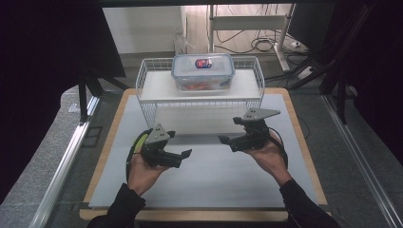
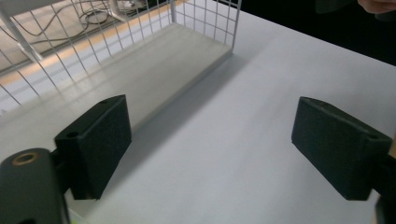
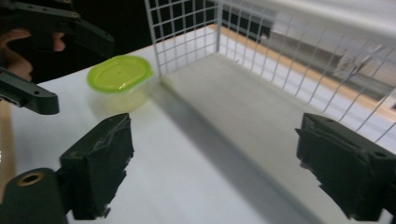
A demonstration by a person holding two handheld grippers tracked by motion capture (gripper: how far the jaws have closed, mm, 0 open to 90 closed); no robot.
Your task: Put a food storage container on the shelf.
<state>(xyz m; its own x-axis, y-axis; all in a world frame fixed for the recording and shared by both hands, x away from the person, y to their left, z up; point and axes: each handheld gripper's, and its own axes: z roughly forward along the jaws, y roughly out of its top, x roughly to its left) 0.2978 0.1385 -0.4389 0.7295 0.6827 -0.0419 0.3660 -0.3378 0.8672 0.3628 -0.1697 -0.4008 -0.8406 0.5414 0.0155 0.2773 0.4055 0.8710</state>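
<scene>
A white wire rack (image 1: pixel 151 110) stands at the back of the table. On its top shelf sits a clear lidded box (image 1: pixel 203 71) with a blue rim and red contents. My left gripper (image 1: pixel 183 145) hovers over the white mat in front of the rack's left end, jaws wide apart and empty (image 2: pixel 210 135). A small tub with a green lid (image 3: pixel 120 77) stands by the rack's left corner, mostly hidden behind the left gripper in the high view (image 1: pixel 139 141). My right gripper (image 1: pixel 228 130) is open and empty (image 3: pixel 215 149), facing the rack's lower shelf (image 3: pixel 243 107).
The white mat (image 1: pixel 204 180) covers a wood-edged table. The rack's lower shelf (image 2: pixel 154 70) is bare. Black drapes flank both sides, and cables lie on the floor behind (image 1: pixel 256 42). The left gripper (image 3: pixel 81 70) shows far off in the right gripper view.
</scene>
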